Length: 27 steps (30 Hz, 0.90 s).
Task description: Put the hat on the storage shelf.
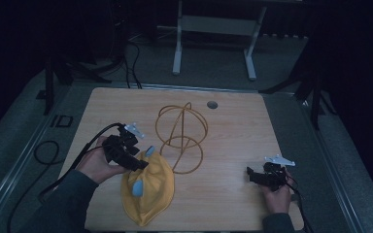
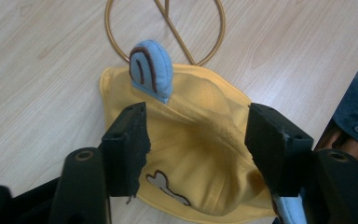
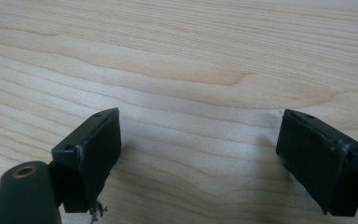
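Observation:
A yellow cloth cap (image 1: 150,194) with two blue ears lies near the table's front edge; one ear (image 1: 150,151) stands up at its far side, the other (image 1: 138,187) is on its left. In the left gripper view the cap (image 2: 200,154) lies hollow side up with the ear (image 2: 151,70) at its far rim. My left gripper (image 1: 143,165) (image 2: 196,126) hovers open over the cap, the jaws standing apart from the cloth. A gold wire stand (image 1: 182,133) (image 2: 168,28) is just behind the cap. My right gripper (image 1: 250,175) (image 3: 198,135) is open over bare wood at the front right.
The wooden table (image 1: 238,131) has a round cable hole (image 1: 212,104) near its far edge. A black cable (image 1: 46,153) loops off the table's left side. A white frame (image 1: 213,43) stands on the floor beyond. A dark sleeve (image 2: 354,107) is at the right of the left gripper view.

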Motion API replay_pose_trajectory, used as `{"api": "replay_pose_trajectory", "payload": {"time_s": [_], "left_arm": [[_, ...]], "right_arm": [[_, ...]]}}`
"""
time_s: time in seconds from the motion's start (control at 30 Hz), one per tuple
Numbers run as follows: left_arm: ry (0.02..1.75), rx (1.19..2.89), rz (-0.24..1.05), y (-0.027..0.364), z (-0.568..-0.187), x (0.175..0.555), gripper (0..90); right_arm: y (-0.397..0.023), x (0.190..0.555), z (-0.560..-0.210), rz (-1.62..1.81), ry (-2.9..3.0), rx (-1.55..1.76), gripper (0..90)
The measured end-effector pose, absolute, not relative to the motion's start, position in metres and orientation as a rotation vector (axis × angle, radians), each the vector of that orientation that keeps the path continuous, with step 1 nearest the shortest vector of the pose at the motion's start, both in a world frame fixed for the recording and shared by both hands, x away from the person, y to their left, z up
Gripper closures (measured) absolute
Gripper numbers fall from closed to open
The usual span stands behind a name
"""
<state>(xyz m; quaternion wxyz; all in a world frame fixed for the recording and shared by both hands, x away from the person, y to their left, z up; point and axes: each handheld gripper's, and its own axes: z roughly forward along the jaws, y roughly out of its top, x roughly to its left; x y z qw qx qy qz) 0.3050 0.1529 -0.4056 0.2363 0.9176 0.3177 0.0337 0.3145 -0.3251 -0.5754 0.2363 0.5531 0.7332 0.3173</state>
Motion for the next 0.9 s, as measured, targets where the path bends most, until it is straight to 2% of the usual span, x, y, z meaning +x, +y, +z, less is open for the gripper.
{"api": "replay_pose_trajectory", "payload": {"time_s": [0.27, 0.4, 0.43, 0.47, 0.63, 0.9], "left_arm": [[0.879, 2.545, 0.058, 0.143, -0.414, 0.303, 37.0], [0.888, 2.584, 0.029, 0.14, -0.421, 0.303, 48.2], [0.901, 2.583, 0.016, 0.141, -0.422, 0.304, 48.2], [0.925, 2.581, -0.013, 0.141, -0.424, 0.305, 53.3], [0.967, 2.59, -0.088, 0.14, -0.43, 0.309, 60.7], [1.009, 2.615, -0.131, 0.136, -0.437, 0.31, 59.9]], "right_arm": [[-0.325, 0.315, -0.575, 0.867, 2.013, 1.511, 13.9], [-0.325, 0.315, -0.575, 0.868, 2.013, 1.511, 13.9], [-0.325, 0.315, -0.575, 0.868, 2.013, 1.511, 13.9], [-0.325, 0.315, -0.575, 0.867, 2.014, 1.511, 13.9], [-0.325, 0.315, -0.575, 0.868, 2.013, 1.51, 13.9], [-0.325, 0.315, -0.576, 0.869, 2.013, 1.509, 13.9]]}}
